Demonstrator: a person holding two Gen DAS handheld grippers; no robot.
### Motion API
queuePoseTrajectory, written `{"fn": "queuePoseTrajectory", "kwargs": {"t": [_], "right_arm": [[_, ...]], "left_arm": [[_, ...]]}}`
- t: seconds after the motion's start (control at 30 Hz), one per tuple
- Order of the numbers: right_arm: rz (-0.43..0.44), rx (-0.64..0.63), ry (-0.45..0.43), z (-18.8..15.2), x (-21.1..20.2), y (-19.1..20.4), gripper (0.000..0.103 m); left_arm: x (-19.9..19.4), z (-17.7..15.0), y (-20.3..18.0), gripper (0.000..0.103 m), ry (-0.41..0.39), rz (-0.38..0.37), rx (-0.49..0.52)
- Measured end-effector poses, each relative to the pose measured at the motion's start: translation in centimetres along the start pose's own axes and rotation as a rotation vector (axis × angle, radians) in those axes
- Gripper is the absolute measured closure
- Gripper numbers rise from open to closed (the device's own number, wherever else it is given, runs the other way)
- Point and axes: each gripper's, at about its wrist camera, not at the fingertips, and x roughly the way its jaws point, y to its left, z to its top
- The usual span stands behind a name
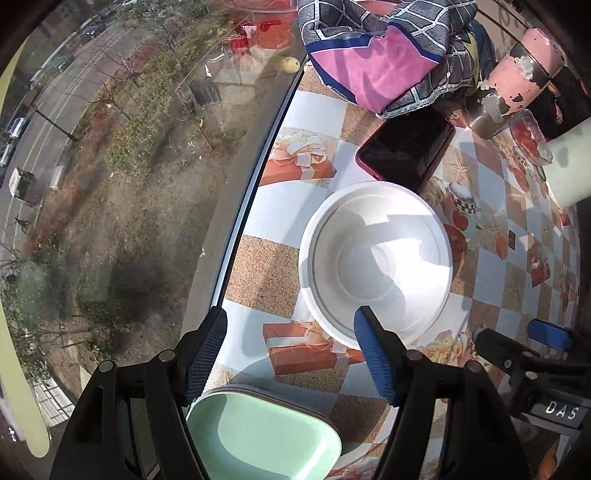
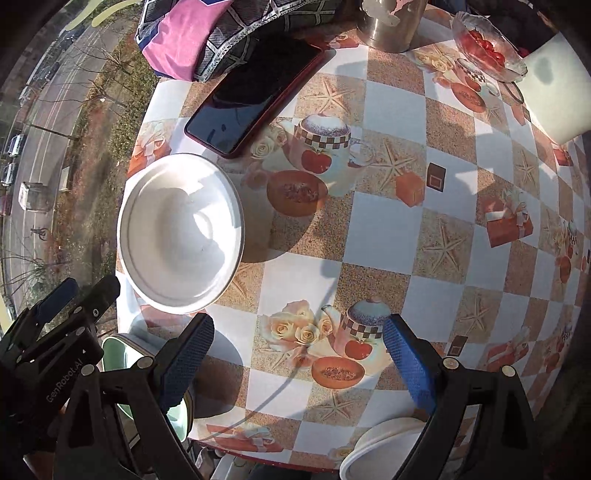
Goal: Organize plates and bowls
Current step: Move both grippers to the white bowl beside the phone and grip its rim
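On the checkered worktop (image 2: 384,236) by the window, I see a white bowl (image 1: 376,264) sitting upright at about 12 o'clock from my left gripper (image 1: 291,354), whose fingers are spread wide with nothing between them. Its right fingertip overlaps the bowl's near rim in the left wrist view, but I cannot tell whether it touches. Below that gripper, at 6 o'clock, a pale green plate (image 1: 266,435) lies at the worktop's near edge, apart from the bowl.

From the right wrist view the same white bowl (image 2: 181,232) is at 10 o'clock, near the window-side edge of the worktop. My right gripper (image 2: 299,363) is also wide open and holds nothing; printed cloth alone shows between its fingers. A second white dish (image 2: 384,443) peeks out at 5 o'clock under its right finger, at the near edge of the worktop.

Past the bowl, at 12 o'clock, a dark phone (image 2: 255,96) in a red case lies flat, just beside the bowl's far rim. Behind it lies a bundled pink and grey cloth (image 2: 207,40), and a metal cup (image 2: 388,26) stands at 1 o'clock.
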Motion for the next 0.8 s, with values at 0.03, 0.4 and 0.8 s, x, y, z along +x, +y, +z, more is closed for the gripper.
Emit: {"fn": "queuePoseTrajectory", "kwargs": {"t": [0.03,0.4,0.8], "right_arm": [[0.002,-0.005,-0.002,0.4,0.4,0.2,0.009],[0.038,0.041,0.001,4.0,4.7,1.7,0.009],[0.108,-0.034,-0.002,3.6,6.6,3.1,0.071]], "left_arm": [[0.5,0.4,0.0,0.028,0.003,0.01,-0.003],[5.4,3.4,-0.7,0.028,0.014,0.092,0.022],[7.2,3.0,-2.2,0.068,0.06,-0.002,0.058]]}}
